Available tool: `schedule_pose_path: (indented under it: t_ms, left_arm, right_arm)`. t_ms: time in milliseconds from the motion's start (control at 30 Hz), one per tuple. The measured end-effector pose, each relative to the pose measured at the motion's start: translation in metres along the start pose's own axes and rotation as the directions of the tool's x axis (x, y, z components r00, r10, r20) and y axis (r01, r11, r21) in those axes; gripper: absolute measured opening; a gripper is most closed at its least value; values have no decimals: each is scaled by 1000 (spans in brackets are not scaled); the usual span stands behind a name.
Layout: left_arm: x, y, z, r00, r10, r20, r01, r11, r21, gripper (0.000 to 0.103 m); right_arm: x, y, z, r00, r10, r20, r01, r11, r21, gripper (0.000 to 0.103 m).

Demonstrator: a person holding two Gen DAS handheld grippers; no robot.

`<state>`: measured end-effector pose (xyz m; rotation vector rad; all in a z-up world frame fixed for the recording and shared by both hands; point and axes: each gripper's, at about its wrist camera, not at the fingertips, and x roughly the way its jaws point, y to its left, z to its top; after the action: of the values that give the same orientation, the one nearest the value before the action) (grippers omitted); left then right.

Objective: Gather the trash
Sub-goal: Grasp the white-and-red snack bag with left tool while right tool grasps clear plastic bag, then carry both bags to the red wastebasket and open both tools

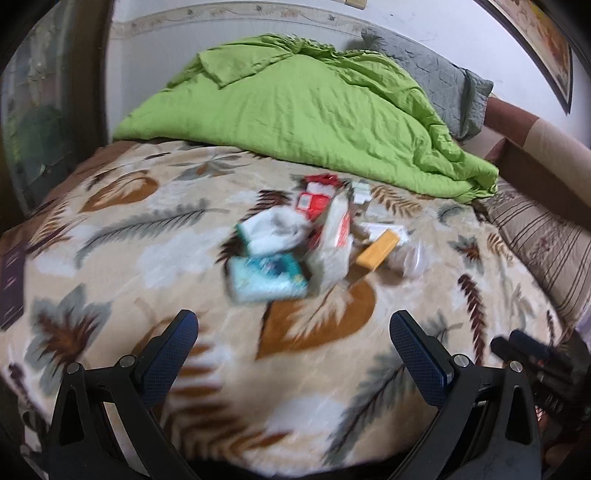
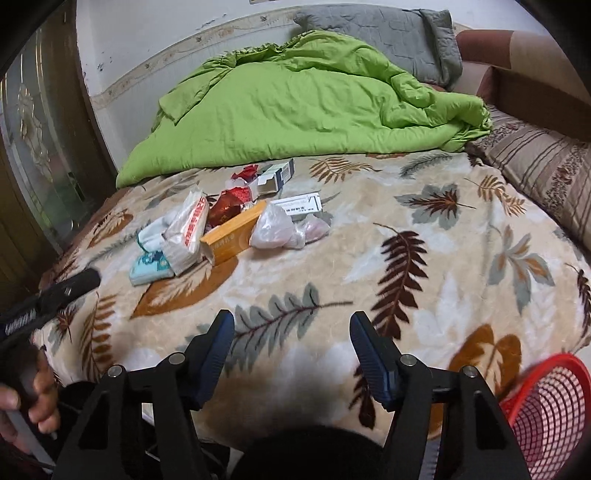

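Nearest in the right wrist view, a red mesh basket (image 2: 550,410) at 4 o'clock is cut off by the frame edge, and a hand (image 2: 35,398) at 8 o'clock shows only partly. The left wrist view is smeared with blur, so print on the trash cannot be read there.

The right gripper (image 2: 291,332) has its 2 blue-padded jaws apart, with nothing between them, above the leaf-patterned blanket (image 2: 406,206). The left gripper (image 1: 293,330) stands wider apart, also empty and touching nothing; from the right wrist view only its dark tip shows, at 9 o'clock.

Further off, towards 11 o'clock in the right wrist view, the pile of trash (image 2: 225,225) lies on the blanket, well apart from both grippers: an orange box (image 2: 232,236), a teal packet (image 2: 151,266), a red-and-white plastic wrapper (image 2: 190,229), a clear bag (image 2: 277,229) and small cartons.

Beyond it, at 12 o'clock, a crumpled green quilt (image 2: 295,107) partly hides a grey pillow (image 2: 388,33) against the wall.
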<state>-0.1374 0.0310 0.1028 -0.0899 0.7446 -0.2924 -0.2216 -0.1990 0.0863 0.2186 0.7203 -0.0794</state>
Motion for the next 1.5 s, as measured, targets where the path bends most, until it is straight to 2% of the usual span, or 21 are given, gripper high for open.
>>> schedule_pose_path:
  t_ms: [133,233,300,400,467,567,833,867,967,1033,1067,1100,1267,1500]
  left_arm:
    - [33,-13,28,999,-9,-34,10,1000,25,102]
    - [63,-22,42,996,-23,-90,26,999,32,100]
    - [81,-28,48,993,-4,-117,9,999,45,95]
    - [106,-34,54,989,16,-148,-7,998,61,83]
    - [125,-33,57,983,19,-184,-9,998,57,66]
    - [146,-28,56,974,11,-225,-4,999,31,48]
    - [133,-21,53,983,-36,-181,39,999,12,46]
    - [130,-21,52,983,-43,-177,45,999,8,46]
    - [123,-21,50,983,-59,-171,61,998,5,46]
    - [117,-22,48,984,-73,-165,74,997,3,46]
    - [114,-23,48,984,-77,-160,79,997,5,46]
    - [111,-24,47,985,-83,-153,84,996,5,46]
    - [88,-31,41,987,-111,-118,113,994,7,46]
    - [66,-38,33,983,-146,-112,149,989,14,46]
  right_arm:
    - [2,0,17,1000,11,24,-10,1000,-10,69]
    - [9,-4,32,999,18,33,-18,1000,-8,70]
    - [17,-4,39,999,27,21,-27,1000,-9,69]
    - [30,-7,48,999,53,2,-53,999,4,70]
    - [41,-5,54,998,64,-11,-64,998,2,70]
    - [59,-2,62,996,82,-33,-82,997,-1,70]
    - [113,13,82,994,86,-66,-89,995,-41,67]
    - [118,14,84,995,71,-67,-74,996,-51,61]
    - [133,14,85,994,40,-100,-46,997,-61,27]
    - [130,10,83,995,42,-89,-46,998,-49,22]
    - [125,9,81,996,48,-74,-52,997,-51,15]
    - [121,9,80,997,46,-66,-50,997,-57,13]
    - [88,2,76,997,78,0,-78,997,-25,12]
    - [59,-6,66,993,119,22,-120,992,28,12]
